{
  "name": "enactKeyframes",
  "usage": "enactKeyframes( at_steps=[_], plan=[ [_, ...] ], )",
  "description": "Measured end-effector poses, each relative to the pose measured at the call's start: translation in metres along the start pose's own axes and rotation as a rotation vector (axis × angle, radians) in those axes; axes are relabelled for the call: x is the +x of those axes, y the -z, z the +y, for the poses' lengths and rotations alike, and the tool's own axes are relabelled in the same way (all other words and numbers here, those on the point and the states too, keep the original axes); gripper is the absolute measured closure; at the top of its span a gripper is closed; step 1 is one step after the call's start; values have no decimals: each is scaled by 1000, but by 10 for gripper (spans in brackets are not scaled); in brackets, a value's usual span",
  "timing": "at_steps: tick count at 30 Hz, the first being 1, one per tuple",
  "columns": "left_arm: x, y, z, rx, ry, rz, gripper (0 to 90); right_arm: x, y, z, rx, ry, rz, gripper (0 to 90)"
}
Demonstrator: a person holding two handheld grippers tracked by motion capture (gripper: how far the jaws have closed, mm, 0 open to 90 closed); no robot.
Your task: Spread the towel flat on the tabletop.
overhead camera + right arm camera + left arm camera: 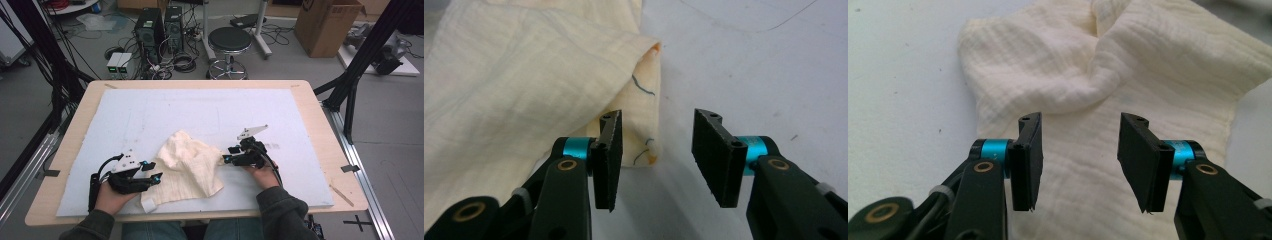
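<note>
The person wears dark grey long sleeves (280, 210) and blue jeans (150, 231). Each black two-jaw gripper, left (152, 171) and right (229, 154), has flat ribbed pads (1030, 160), turquoise metal collars (995, 150), brass-coloured rivets (983, 166), a grey three-cornered plate (251, 131) and a black cable (270, 162).

cloth (187, 167): cream, crinkled | mat (210, 112): pale blue | fingers (1028, 160): black

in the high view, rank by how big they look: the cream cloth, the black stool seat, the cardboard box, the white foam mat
1. white foam mat
2. cream cloth
3. cardboard box, though cut off by the frame's top edge and farther back, so unsure
4. black stool seat
</note>
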State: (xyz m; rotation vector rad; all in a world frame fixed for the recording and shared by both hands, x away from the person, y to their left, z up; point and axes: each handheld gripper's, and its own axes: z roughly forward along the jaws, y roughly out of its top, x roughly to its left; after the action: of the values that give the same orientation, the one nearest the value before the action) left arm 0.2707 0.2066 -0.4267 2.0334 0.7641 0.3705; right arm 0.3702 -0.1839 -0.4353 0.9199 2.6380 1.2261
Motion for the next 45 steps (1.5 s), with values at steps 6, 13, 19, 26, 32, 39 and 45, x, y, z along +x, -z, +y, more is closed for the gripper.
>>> enactKeyframes(
  at_steps=[6, 13, 19, 26, 32, 39, 45],
  plan=[
    [2, -2, -2, 25, -4, 0, 547, 1, -10, 1, 26, 20, 6, 655],
    [3, -2, -3, 29, -1, 4, 550, 3, -9, 3, 52, 36, 58, 859],
    [4, 0, -3, 10, -1, 2, 552, -2, 5, 33, 95, 80, -24, 862],
    [5, 0, -2, 3, 2, -1, 552, -28, 13, 78, 112, 79, -138, 862],
    [5, -1, -2, -3, 6, 1, 539, -52, 16, 87, 97, 7, -298, 646],
    [5, 0, -1, -5, 6, 6, 507, -32, 38, 73, 0, 57, -193, 610],
    [2, 2, -1, -9, -1, 0, 482, -2, 48, 37, -42, 133, -71, 593]
  ],
)
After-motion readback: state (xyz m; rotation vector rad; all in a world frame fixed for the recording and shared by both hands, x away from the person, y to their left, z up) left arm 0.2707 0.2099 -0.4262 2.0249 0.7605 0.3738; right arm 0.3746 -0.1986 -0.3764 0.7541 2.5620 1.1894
